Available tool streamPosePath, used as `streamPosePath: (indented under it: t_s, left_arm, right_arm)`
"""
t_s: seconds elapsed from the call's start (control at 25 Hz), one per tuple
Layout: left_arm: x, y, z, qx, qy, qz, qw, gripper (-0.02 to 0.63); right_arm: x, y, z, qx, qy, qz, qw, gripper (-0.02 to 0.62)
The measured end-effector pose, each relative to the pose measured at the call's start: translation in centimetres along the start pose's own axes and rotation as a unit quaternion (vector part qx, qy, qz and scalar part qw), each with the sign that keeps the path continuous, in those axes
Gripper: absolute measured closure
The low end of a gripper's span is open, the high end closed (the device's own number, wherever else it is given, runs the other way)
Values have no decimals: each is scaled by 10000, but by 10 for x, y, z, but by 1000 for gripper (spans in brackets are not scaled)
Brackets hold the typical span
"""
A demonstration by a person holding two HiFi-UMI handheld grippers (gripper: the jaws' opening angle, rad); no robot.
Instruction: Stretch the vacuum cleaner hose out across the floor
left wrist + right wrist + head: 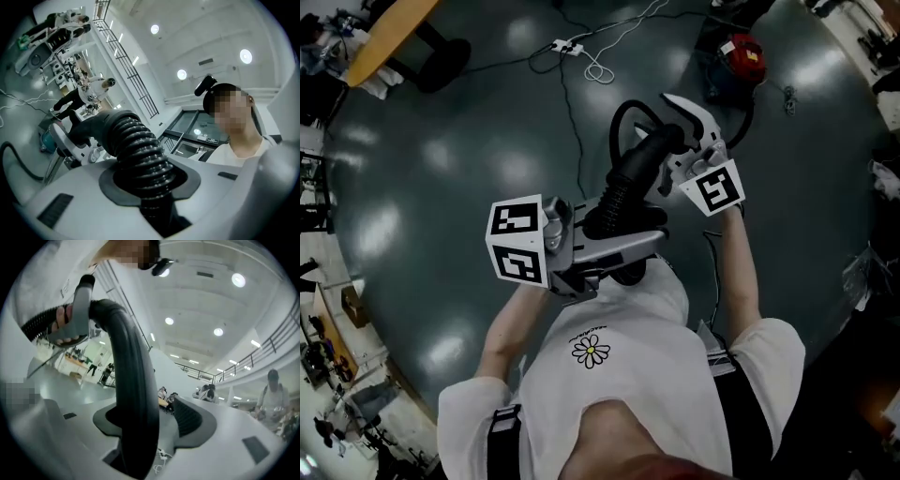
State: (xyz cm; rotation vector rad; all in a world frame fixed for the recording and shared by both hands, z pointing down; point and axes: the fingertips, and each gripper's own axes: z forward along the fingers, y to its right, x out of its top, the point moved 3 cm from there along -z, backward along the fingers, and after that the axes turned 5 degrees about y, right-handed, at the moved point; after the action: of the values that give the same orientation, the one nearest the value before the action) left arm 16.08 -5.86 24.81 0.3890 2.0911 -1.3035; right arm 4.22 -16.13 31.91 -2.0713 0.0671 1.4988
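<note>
My left gripper is clenched on the ribbed black hose, its pads pressing the coils. The hose is held in the air just in front of the wearer's white shirt. My right gripper is released. The smooth curved hose end stands between its jaws against the left pad, with a clear gap to the right pad.

The red vacuum cleaner sits far right on the dark floor. I have open floor to the left and far left of both grippers.

The edges are crowded:
- A wooden table stands far left.
- A power strip with a white cable lies at the far side.
- Workshop clutter sits near left.
</note>
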Motion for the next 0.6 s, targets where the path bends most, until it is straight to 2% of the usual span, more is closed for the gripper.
streamPosePath:
  t_s: [0.04,0.08,0.2,0.32,0.44,0.48,0.6]
  left_arm:
    - [17,3,-20,-77,-87,-60,9999,509]
    - [32,8,-40,-166,-200,-91,9996,509]
    - [76,21,-105,-480,-590,-59,9971,509]
    - [98,20,-165,-759,-954,199,9923,509]
    - [115,17,-230,-1106,-1250,440,9850,508]
    - [125,21,-257,-1277,-1309,484,9820,508]
    - [163,53,-348,-1883,-1303,483,9722,502]
  right_arm:
    - [2,-6,23,-82,180,327,9993,330]
    - [2,-15,45,-79,145,449,9989,328]
    - [-2,-39,112,-147,-280,533,9981,328]
    - [-35,-54,150,-628,-786,850,9913,330]
    - [-64,-73,180,-1479,-777,1555,9736,328]
    - [-70,-86,193,-1747,-972,1540,9676,330]
    - [-92,-154,227,-2299,-2041,1141,9447,330]
